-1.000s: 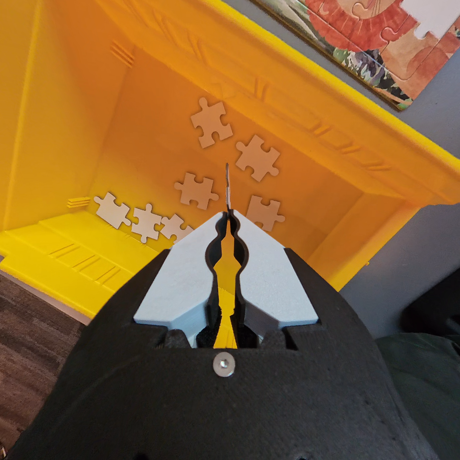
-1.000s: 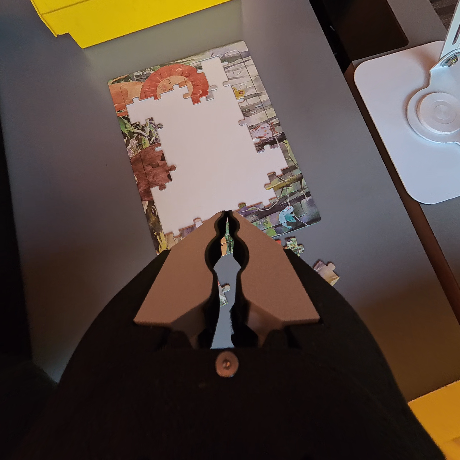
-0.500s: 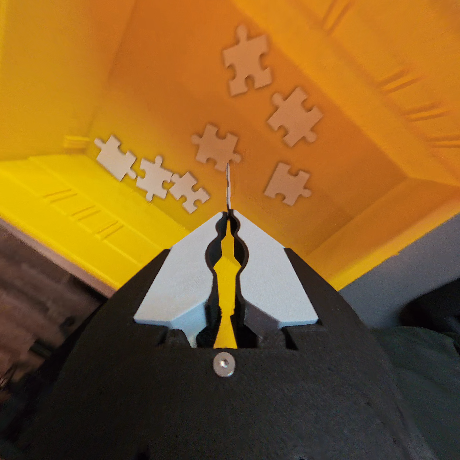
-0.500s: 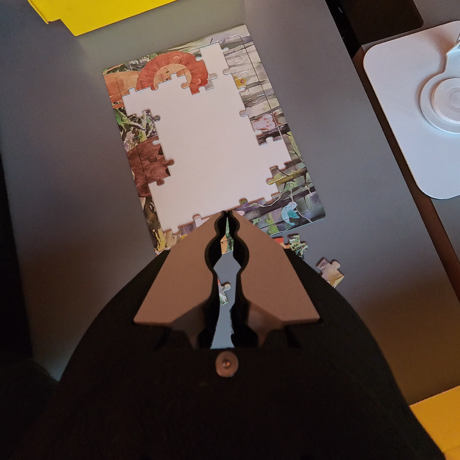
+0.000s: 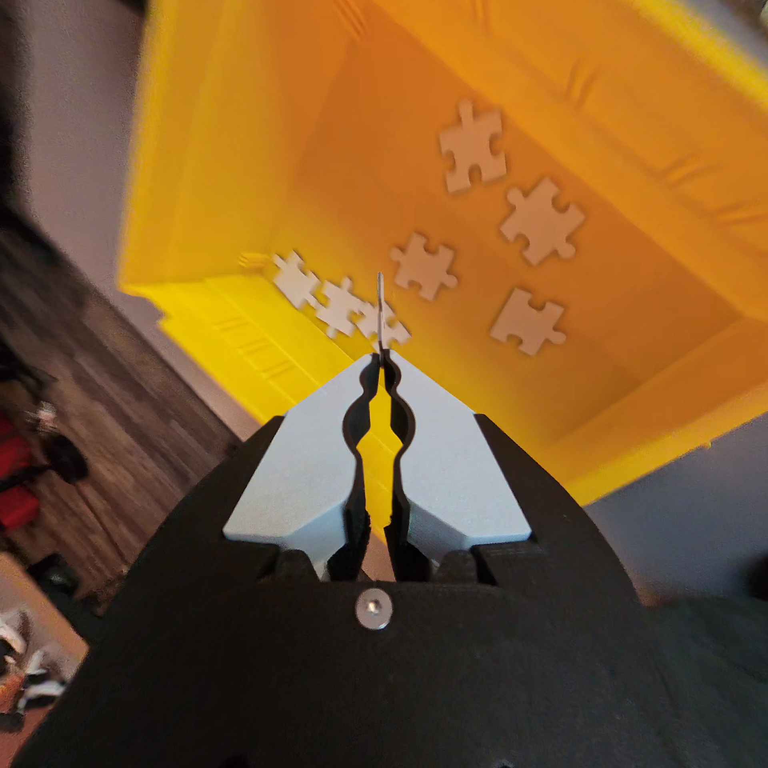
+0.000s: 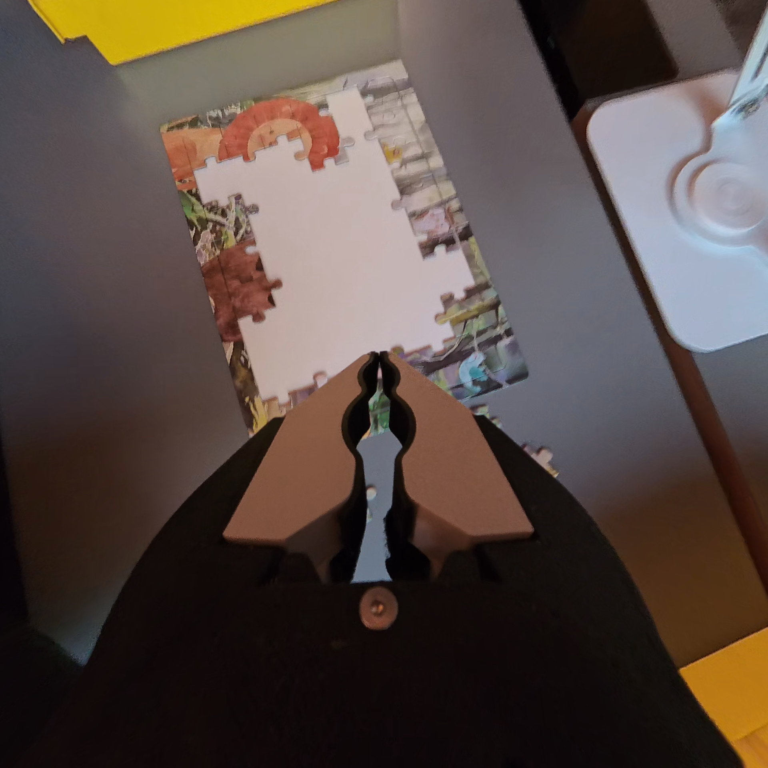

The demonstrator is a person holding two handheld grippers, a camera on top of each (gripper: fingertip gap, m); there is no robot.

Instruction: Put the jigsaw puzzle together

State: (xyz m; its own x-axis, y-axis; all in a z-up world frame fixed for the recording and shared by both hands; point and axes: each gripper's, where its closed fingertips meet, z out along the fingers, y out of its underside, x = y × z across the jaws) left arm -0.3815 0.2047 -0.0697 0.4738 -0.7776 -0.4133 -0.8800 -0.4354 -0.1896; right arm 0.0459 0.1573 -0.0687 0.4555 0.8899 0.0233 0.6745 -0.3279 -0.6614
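Above the yellow bin (image 5: pixel 232 174), the left gripper (image 5: pixel 380 356) pinches a puzzle piece (image 5: pixel 380 307) edge-on, while the right gripper (image 6: pixel 379 355) hangs closed and empty over the half-built jigsaw puzzle (image 6: pixel 436 208).

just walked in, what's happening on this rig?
Jigsaw assembly, mid-run. The left tool is shut on a thin puzzle piece held edge-on above the yellow plastic bin, where seven pale face-down pieces lie. The right tool is shut, empty, over the half-filled colourful puzzle board.
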